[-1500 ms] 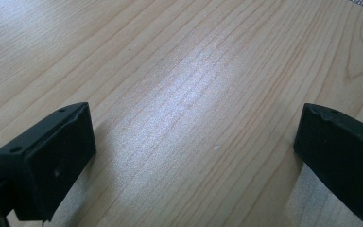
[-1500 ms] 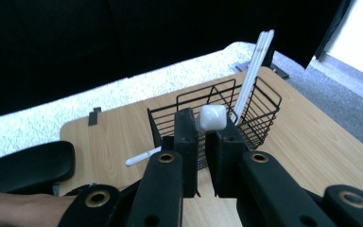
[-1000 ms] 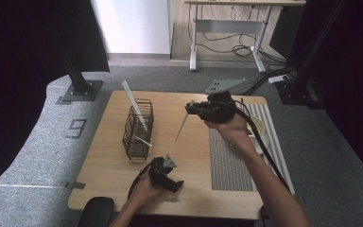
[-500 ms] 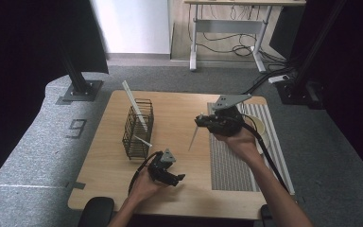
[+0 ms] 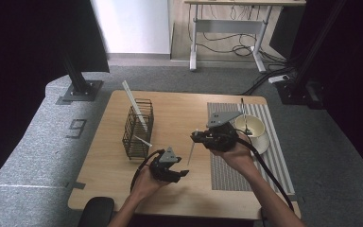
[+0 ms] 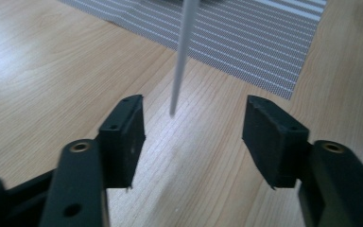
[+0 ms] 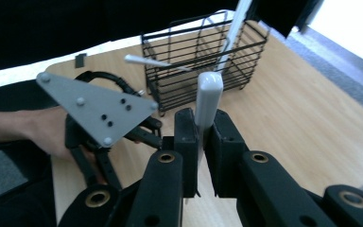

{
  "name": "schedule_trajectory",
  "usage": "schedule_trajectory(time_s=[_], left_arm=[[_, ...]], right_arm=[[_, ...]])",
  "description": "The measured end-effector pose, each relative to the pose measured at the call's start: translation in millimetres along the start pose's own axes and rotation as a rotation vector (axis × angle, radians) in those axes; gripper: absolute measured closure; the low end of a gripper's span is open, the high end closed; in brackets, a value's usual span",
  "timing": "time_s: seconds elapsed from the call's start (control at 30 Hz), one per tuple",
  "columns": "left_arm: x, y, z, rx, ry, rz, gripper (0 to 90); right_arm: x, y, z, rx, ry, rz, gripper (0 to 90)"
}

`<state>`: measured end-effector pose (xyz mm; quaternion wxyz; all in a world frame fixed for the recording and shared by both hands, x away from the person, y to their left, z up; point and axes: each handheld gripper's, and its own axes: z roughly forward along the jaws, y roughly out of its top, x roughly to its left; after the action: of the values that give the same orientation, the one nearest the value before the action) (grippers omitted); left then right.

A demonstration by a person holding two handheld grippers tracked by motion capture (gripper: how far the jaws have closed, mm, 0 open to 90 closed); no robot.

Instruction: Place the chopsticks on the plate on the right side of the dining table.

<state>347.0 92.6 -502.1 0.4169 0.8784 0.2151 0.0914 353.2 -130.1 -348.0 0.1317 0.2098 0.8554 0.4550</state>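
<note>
Over a wooden table, the right gripper pinches a white chopstick near its blunt top end, its jaws pressed tight on the stick, which hangs point-down above the bare wood. The left gripper waits just beside and below; its jaws have just been closing, yet stand apart with nothing between them, the chopstick's tip hovering ahead of the gap. Behind, a black wire basket holds two more white sticks
</note>
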Motion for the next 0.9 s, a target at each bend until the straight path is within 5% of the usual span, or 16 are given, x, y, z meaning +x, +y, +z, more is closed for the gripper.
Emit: schedule_trajectory(time_s=[0.5,0.6,0.83,0.9], left_arm=[[-4.3,0.9,0.3,-0.045,-0.018,0.001,67.9],[-4.7,0.4,0.2,-0.049,-0.017,0.012,81.3],[-7.2,1.3,0.4,-0.049,-0.024,0.034,85.6],[-7.3,1.6,0.4,-0.048,-0.021,0.041,85.7]], right_arm=[[16.0,-5.6,22.3,0.050,0.073,-0.001,82.0],[16.9,-5.5,24.2,0.048,0.087,0.005,82.0],[16.6,-5.6,24.4,0.044,0.072,0.008,80.5],[20.7,-4.8,26.9,0.054,0.002,-0.028,64.5]])
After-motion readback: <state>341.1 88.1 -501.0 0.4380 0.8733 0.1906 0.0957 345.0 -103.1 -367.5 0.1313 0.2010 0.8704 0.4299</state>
